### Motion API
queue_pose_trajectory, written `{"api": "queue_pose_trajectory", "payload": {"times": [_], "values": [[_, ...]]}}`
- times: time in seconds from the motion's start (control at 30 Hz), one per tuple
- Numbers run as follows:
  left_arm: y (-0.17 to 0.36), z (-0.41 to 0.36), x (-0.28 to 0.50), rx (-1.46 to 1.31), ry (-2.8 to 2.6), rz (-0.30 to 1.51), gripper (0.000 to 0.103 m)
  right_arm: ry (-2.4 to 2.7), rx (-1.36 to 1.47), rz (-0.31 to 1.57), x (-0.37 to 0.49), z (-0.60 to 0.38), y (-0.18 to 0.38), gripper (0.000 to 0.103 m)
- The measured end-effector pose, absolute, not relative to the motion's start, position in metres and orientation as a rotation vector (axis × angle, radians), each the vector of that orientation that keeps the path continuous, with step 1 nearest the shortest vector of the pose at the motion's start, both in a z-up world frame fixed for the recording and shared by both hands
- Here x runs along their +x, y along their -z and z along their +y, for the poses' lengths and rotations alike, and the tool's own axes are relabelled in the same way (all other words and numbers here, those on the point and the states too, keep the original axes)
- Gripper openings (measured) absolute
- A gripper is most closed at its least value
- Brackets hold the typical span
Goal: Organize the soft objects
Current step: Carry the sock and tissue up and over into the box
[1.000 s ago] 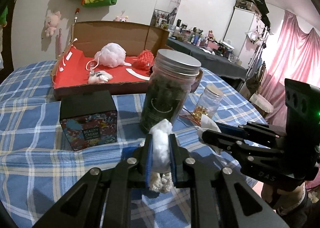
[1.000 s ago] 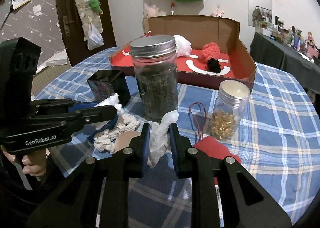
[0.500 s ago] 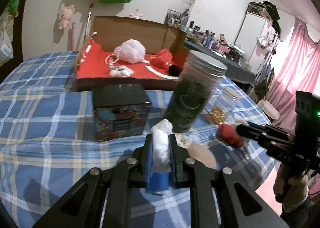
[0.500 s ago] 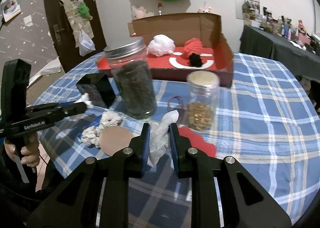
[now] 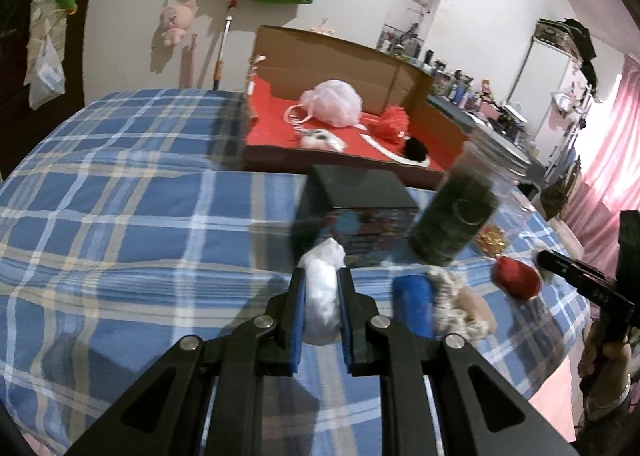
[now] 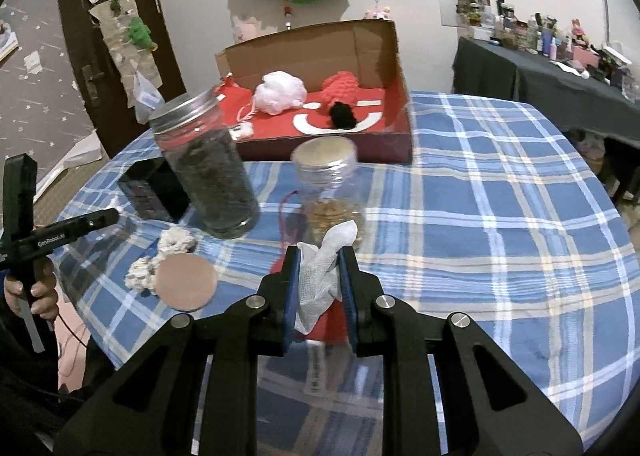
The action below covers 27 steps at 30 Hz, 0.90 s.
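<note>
My left gripper (image 5: 321, 296) is shut on a white cotton ball (image 5: 322, 288), held above the checked tablecloth in front of a black box (image 5: 356, 195). My right gripper (image 6: 319, 280) is shut on a white mesh cloth (image 6: 326, 268) whose red part (image 6: 334, 320) hangs below it. The red-lined cardboard box (image 6: 396, 135) at the back holds a white pouf (image 6: 280, 91), a red pouf (image 6: 342, 85) and a black pompom (image 6: 342, 115). A cream knitted piece with a tan disc (image 6: 186, 282) and a blue piece (image 5: 412, 304) lie on the table.
A tall jar of dark contents (image 6: 208, 175) and a small jar of gold bits (image 6: 330, 191) stand mid-table, in front of the cardboard box. A red cord (image 6: 286, 211) lies by the small jar. A dark side table (image 6: 540, 83) with bottles stands at the right.
Both grippers have pulled back and apart, the left one leftward with the cotton ball, the right one rightward with the mesh cloth. The knitted piece and blue piece now lie free on the table.
</note>
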State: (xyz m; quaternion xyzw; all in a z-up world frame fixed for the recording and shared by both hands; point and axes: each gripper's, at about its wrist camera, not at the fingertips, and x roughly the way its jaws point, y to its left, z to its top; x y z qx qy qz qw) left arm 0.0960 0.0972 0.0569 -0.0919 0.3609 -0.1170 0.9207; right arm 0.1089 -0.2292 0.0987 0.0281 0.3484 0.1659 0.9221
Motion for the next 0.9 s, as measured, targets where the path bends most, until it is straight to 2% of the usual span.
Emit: {"api": "queue_pose_trajectory", "payload": {"times": [0.9], "values": [[-0.071,0.121,0.178,-0.050,0.360,0.740,0.016,-0.462,0.132,0.705,0.193,-0.271,-0.112,0.019]]}}
